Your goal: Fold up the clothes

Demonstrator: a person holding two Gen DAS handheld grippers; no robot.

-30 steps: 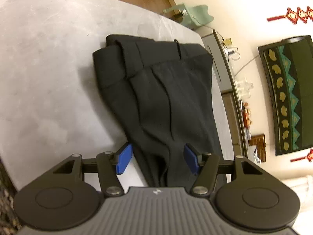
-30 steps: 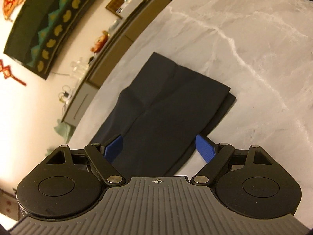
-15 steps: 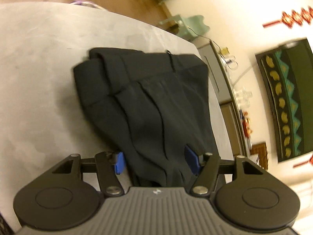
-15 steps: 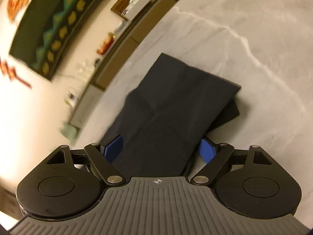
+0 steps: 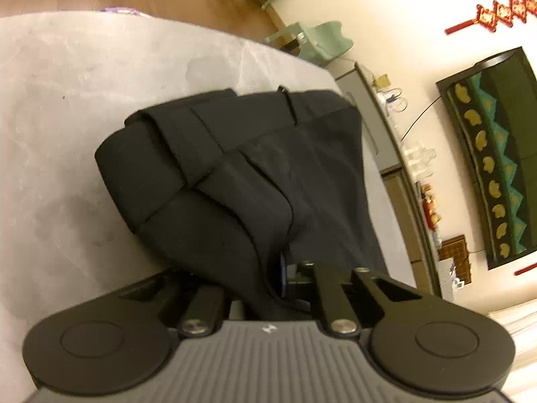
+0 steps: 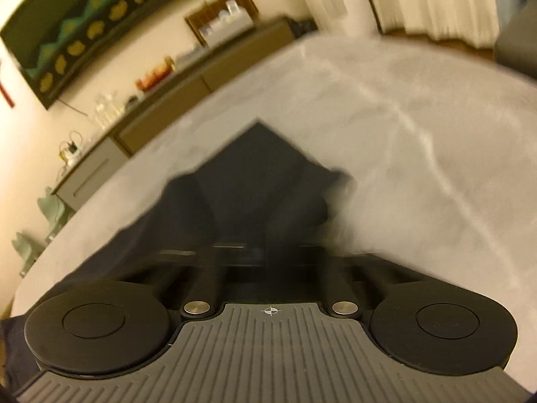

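Note:
A pair of black trousers (image 5: 241, 174) lies on the grey marbled table (image 5: 67, 100), waistband end far from my left gripper. My left gripper (image 5: 268, 278) is shut on the trousers' near edge and the cloth bunches up over its fingers, with only a sliver of blue pad showing. In the right wrist view the trousers' leg end (image 6: 255, 181) rises in a peak off the table (image 6: 436, 134). My right gripper (image 6: 265, 252) is shut on that cloth; the view is blurred and the fingertips are hidden by fabric.
A long sideboard (image 6: 188, 90) with bottles and small items runs along the wall past the table's far edge. Pale green chairs (image 5: 312, 40) stand beyond the table. A dark wall hanging (image 5: 493, 154) is on the wall. Curtains (image 6: 436, 0) hang at right.
Both grippers have closed from open onto the trousers. The cloth has lifted and bunched toward each gripper, and the right wrist view has tilted up and blurred.

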